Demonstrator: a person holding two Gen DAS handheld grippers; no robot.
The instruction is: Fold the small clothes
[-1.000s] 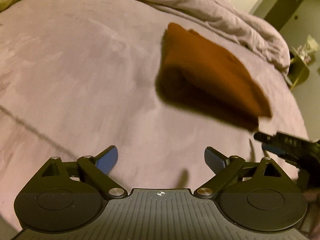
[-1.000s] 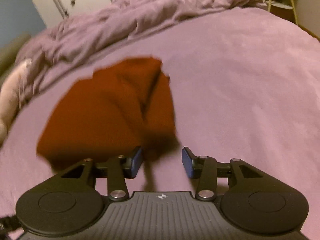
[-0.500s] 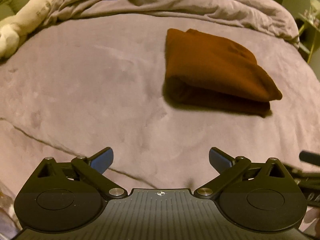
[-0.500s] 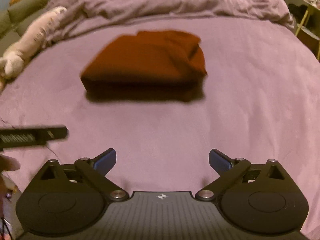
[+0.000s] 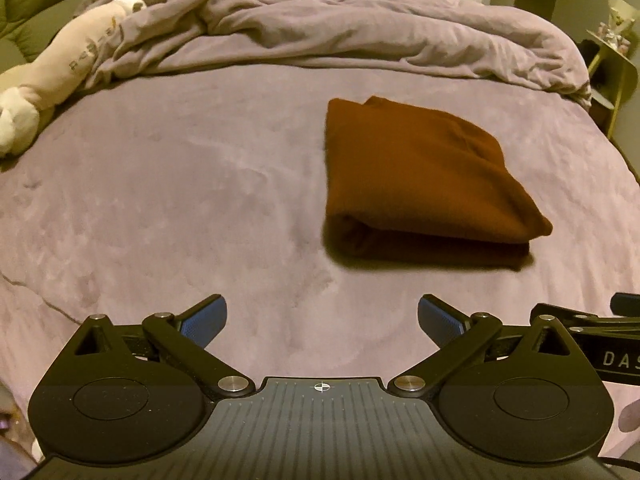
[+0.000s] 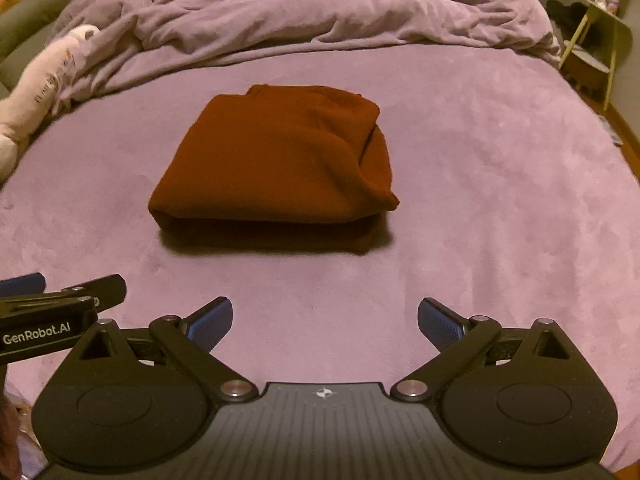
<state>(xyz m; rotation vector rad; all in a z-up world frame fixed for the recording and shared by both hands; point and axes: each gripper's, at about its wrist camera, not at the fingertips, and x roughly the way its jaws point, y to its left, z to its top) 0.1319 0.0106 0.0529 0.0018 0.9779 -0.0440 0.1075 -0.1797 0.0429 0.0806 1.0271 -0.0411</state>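
Tongs, left (image 5: 322, 322) and right (image 6: 325, 322), are spread wide, empty; folded brown garment (image 6: 276, 168) is laid on the bed (image 6: 500, 200).

Rumpled duvet (image 5: 340, 20), plush toy (image 5: 60, 72), side table (image 6: 596, 32)

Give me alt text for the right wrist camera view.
A folded rust-brown garment lies on a purple bedspread, beyond the right gripper, whose jaws stand wide open and empty. A rumpled duvet lies behind.

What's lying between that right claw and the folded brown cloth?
Nothing: in the right wrist view only bare purple blanket separates the right gripper from the brown cloth.
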